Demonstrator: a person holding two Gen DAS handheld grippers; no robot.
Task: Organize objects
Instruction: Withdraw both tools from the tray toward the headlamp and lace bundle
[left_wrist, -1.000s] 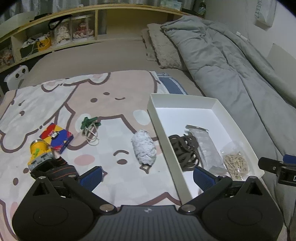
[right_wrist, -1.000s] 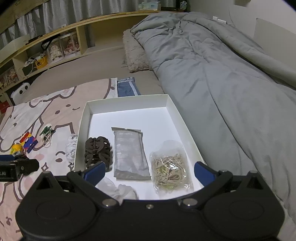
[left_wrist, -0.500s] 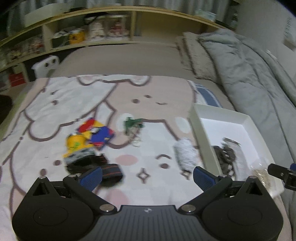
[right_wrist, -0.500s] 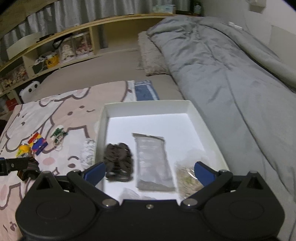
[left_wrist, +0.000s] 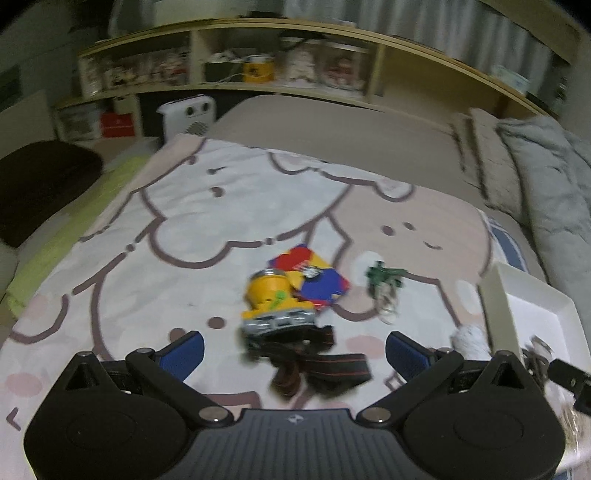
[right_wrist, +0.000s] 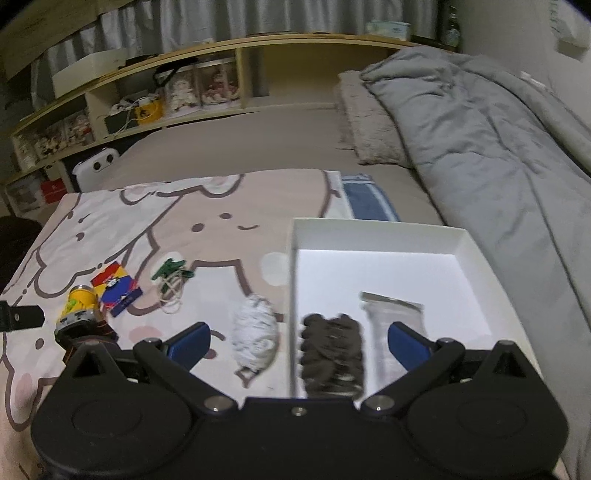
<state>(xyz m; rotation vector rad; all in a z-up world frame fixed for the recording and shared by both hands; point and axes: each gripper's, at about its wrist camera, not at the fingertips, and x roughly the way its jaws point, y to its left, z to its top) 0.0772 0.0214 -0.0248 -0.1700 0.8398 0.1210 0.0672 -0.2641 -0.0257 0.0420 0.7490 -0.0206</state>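
Note:
A yellow headlamp (left_wrist: 275, 301) with a black strap (left_wrist: 317, 363) lies on the cartoon blanket, right in front of my open, empty left gripper (left_wrist: 293, 350). Behind it lie a colourful card pack (left_wrist: 314, 273) and a green clip with rubber bands (left_wrist: 384, 284). A white box (right_wrist: 373, 236) holds dark hair ties (right_wrist: 332, 360) and a grey pouch (right_wrist: 391, 317). A white knitted bundle (right_wrist: 255, 332) lies just left of the box. My right gripper (right_wrist: 297, 345) is open and empty, over the box's left wall. The headlamp (right_wrist: 79, 306) also shows at far left.
A grey duvet (right_wrist: 498, 147) covers the bed's right side, with a pillow (right_wrist: 369, 122) behind. A wooden shelf (right_wrist: 184, 92) with boxes and toys runs along the back. A white heater (left_wrist: 188, 116) stands beyond the bed's edge.
Both grippers have swung left. The left view has moved from the box to the headlamp, now centred between its fingers. The right view has shifted from the box's middle to its left wall.

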